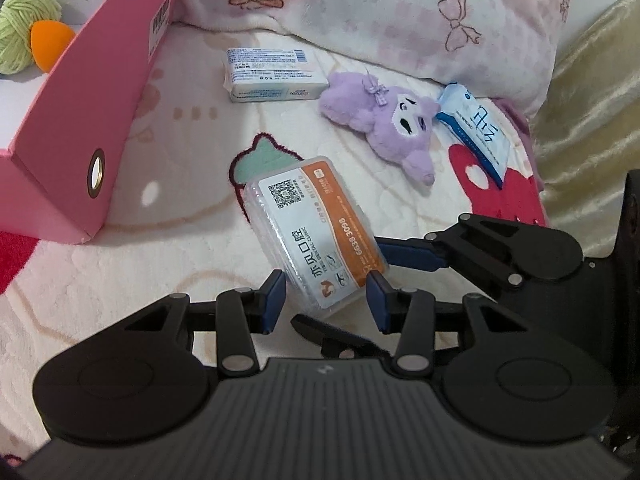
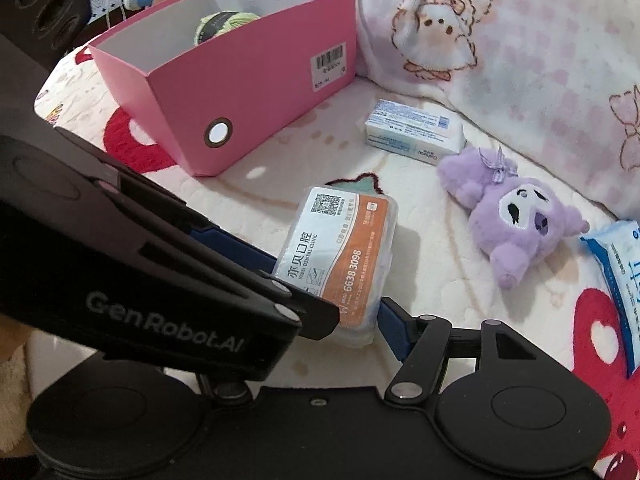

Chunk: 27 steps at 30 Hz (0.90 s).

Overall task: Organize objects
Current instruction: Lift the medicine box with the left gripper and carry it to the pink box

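Note:
A clear plastic box with an orange and white dental clinic label (image 1: 316, 232) is tilted up off the blanket. My left gripper (image 1: 326, 300) has a finger on each side of its near end and is shut on it. My right gripper (image 2: 352, 316) also has a finger on each side of the box (image 2: 340, 256); its fingers (image 1: 416, 254) reach in from the right. A pink open-top box (image 2: 248, 92) holds a green yarn ball (image 1: 24, 32) and an orange sponge (image 1: 50, 44). A purple plush toy (image 1: 384, 124), a white tissue pack (image 1: 272, 76) and a blue and white pack (image 1: 476, 132) lie on the blanket.
Everything rests on a cream fleece blanket with red and green prints (image 1: 140, 280). A pink and white pillow (image 1: 400, 12) lies along the back. The pink box (image 1: 76, 128) stands at the left. A gold fabric (image 1: 592, 112) is at the right edge.

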Each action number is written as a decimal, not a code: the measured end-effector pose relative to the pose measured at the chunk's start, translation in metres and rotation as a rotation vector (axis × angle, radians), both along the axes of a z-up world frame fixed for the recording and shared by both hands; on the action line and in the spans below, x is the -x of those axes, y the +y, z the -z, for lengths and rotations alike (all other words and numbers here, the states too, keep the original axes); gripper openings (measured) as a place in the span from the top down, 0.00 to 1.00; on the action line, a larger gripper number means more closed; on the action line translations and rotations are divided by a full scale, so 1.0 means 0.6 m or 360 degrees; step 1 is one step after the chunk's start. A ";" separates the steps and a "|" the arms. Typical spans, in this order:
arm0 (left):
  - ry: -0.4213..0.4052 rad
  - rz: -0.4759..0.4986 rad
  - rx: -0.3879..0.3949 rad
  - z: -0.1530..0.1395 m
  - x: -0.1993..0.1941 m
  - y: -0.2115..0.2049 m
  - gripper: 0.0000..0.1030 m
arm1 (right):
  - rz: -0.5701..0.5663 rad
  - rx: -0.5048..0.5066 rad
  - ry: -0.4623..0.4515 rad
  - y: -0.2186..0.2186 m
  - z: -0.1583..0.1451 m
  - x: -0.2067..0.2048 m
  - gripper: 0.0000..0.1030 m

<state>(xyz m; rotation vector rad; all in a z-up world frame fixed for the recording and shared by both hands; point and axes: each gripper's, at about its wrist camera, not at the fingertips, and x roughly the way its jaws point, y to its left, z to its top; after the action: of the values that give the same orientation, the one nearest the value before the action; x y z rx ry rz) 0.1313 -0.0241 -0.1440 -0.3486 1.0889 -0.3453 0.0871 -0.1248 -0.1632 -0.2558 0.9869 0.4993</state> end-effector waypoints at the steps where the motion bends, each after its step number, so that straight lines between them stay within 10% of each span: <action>1: -0.0003 0.0002 0.0001 0.000 0.000 0.000 0.59 | 0.0018 0.0007 0.0004 0.002 0.002 -0.005 0.28; 27: -0.0187 -0.0132 0.0112 0.027 -0.030 0.020 0.59 | 0.0335 -0.0176 0.0074 -0.011 0.029 -0.054 0.32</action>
<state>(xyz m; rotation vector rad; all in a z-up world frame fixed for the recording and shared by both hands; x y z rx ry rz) 0.1490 -0.0119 -0.1604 -0.4298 0.9457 -0.3268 0.1194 -0.1313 -0.1805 -0.0399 1.0148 0.3670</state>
